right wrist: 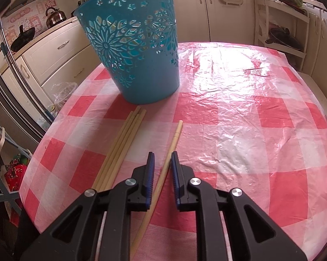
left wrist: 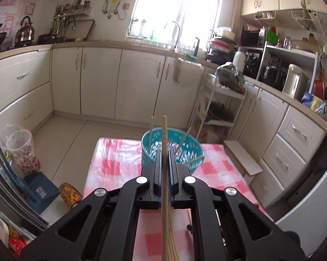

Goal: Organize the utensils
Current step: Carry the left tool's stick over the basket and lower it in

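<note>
Left claw [left wrist: 164,152] pressed tight on one chopstick [left wrist: 164,134], held above table, tip toward blue basket [left wrist: 188,165]. Right claw [right wrist: 162,158] slightly spread, low over checked tablecloth [right wrist: 239,117]; single chopstick [right wrist: 172,145] lies between pads, untouched. Four more chopsticks [right wrist: 124,143] bundled just left, near basket base.

Kettle [left wrist: 25,30], tap [left wrist: 174,32] — red-checked tablecloth [right wrist: 239,130]

Wrist views — shared basket [left wrist: 172,150] (near, downward)
</note>
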Tool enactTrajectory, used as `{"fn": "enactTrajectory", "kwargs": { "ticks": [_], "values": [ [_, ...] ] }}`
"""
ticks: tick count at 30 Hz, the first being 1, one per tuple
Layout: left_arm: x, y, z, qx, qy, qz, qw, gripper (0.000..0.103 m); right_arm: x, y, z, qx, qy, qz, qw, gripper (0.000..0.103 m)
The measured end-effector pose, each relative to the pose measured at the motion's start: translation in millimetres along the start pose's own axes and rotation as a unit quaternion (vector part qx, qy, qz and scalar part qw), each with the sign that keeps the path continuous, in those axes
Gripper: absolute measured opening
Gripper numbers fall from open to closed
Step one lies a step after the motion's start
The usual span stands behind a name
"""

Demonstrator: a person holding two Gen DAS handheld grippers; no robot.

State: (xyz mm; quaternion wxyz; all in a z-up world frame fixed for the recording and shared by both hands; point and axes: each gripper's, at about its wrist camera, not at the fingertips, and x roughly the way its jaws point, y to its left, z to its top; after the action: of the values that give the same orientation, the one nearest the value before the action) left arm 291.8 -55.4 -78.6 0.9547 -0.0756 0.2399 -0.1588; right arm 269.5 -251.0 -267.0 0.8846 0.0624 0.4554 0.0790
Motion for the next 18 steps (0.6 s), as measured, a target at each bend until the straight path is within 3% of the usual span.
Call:
{"fn": "enactTrajectory", "kwargs": {
  "ticks": [10,18],
  "values": [
    [55,-16,77,-0.019,-0.088,0.006,0.996,0.005,0,-4,0,0.016,-0.001,0.015,1.0,0.016],
    [121,-13,80,-0.041,-0.106,0.039,0.9928,0.005,0,-12,1,0.034,-0.001,0.034,0.999,0.016]
  ]
}}
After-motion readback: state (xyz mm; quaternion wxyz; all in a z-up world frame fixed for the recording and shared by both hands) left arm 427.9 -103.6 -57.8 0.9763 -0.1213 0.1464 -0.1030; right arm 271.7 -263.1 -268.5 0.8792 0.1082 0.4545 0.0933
